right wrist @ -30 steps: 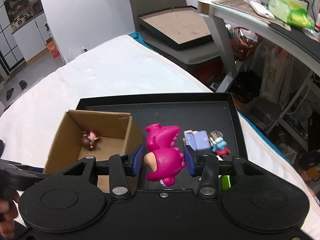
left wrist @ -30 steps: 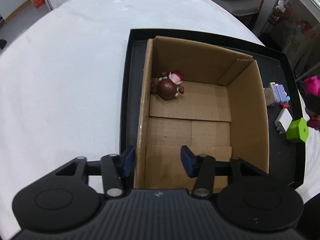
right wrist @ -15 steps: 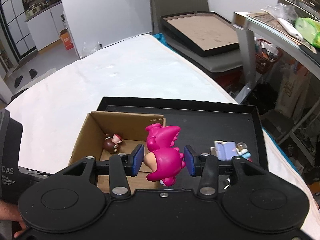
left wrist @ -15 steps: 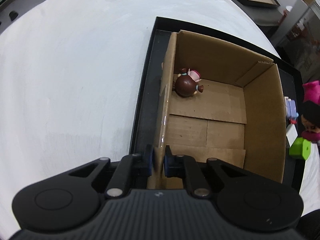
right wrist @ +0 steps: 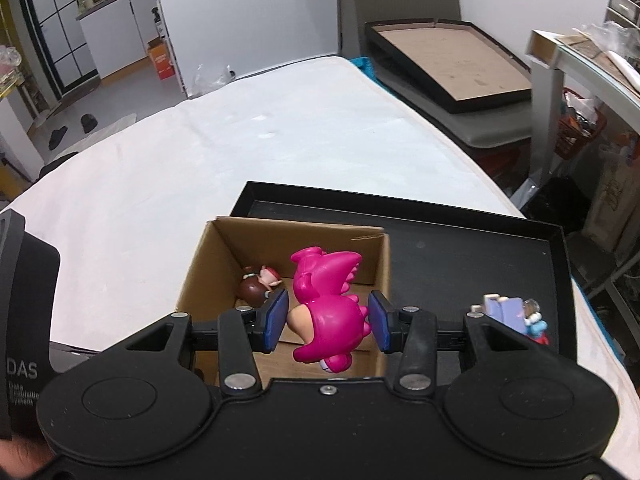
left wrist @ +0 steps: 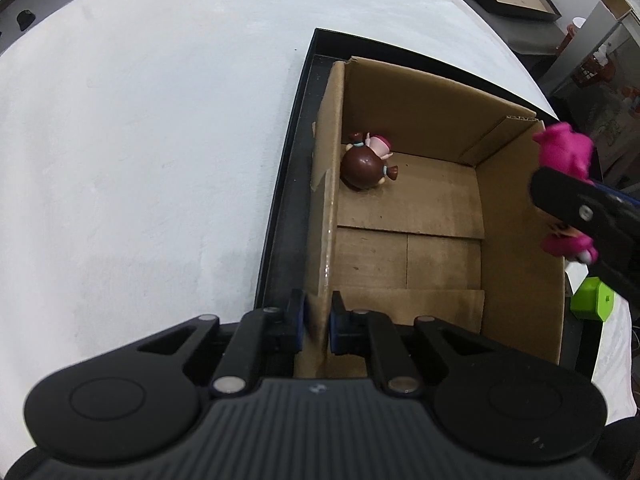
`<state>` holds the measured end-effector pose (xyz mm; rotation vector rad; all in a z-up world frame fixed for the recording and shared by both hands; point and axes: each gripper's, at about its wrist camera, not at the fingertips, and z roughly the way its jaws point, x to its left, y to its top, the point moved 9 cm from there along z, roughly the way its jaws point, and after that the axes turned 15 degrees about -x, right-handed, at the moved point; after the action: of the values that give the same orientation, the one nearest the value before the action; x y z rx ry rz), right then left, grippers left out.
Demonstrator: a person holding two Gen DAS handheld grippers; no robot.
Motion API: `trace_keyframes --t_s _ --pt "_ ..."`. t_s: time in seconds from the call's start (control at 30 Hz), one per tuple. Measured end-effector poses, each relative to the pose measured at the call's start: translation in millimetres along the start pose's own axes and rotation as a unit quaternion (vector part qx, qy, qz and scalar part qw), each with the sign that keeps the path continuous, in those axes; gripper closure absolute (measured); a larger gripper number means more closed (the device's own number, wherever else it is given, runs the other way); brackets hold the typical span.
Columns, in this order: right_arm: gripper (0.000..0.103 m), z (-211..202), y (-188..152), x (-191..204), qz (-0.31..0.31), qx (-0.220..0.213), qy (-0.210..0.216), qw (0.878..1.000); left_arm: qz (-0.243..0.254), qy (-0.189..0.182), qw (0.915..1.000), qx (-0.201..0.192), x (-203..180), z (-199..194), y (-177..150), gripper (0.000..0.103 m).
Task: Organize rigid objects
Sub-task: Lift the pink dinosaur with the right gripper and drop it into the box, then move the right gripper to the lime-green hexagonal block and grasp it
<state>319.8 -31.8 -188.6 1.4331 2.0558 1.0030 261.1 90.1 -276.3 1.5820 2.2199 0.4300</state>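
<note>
I counted one cardboard box (left wrist: 420, 216) holding one brown figurine (left wrist: 365, 166) at eleven o'clock. My left gripper (left wrist: 316, 322), wide a second earlier, had clamped the box's left wall. My right gripper (right wrist: 327, 322) held one pink dinosaur toy (right wrist: 326, 304), now carried over the box.

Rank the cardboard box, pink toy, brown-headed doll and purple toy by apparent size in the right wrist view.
1. cardboard box
2. pink toy, though it is nearer the camera, which inflates it
3 and 4. brown-headed doll and purple toy look alike; the doll is partly hidden.
</note>
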Motion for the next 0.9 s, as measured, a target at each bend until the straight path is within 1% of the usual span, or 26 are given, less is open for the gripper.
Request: trace_keyframes --t_s 0.1,0.17,0.2,0.23,0.27,0.4,0.47,0.5,0.53,0.8,0.9 --pt "0.060 5 2 8 -0.003 0.002 0.006 1.000 -0.002 -0.005 1.0000 0.002 2 -1 -1 0.092" --pt "0.059 8 3 13 -0.001 0.002 0.019 1.000 0.000 -0.007 1.0000 0.003 3 -1 0 0.092" --pt "0.059 9 4 16 -0.001 0.002 0.027 1.000 0.017 -0.014 0.9997 -0.012 3 0 2 0.092" --pt "0.058 11 4 16 0.001 0.004 0.026 1.000 0.019 -0.014 0.9997 -0.012 3 0 2 0.092" --pt "0.055 12 4 15 0.003 0.006 0.020 1.000 0.019 -0.014 0.9996 -0.012 2 0 2 0.091" --pt "0.054 12 -2 8 0.023 0.014 0.023 0.999 0.022 -0.015 0.9996 -0.014 2 -1 1 0.091" --pt "0.054 8 -7 2 0.030 0.016 0.020 0.999 0.020 -0.016 0.9996 -0.013 1 0 1 0.091" --pt "0.054 6 -9 -2 0.034 0.015 0.019 0.999 0.026 -0.016 0.9994 -0.018 1 0 2 0.091" --pt "0.054 3 -11 -7 0.039 0.014 0.017 0.999 0.077 -0.037 0.9941 -0.067 -1 1 10 0.091" --pt "0.054 -14 -23 -51 0.092 0.019 -0.006 0.996 0.082 -0.033 0.9938 -0.066 -4 -1 8 0.090" --pt "0.054 -19 -27 -65 0.096 0.018 -0.012 0.995 0.089 -0.026 0.9932 -0.070 -6 -4 8 0.090"
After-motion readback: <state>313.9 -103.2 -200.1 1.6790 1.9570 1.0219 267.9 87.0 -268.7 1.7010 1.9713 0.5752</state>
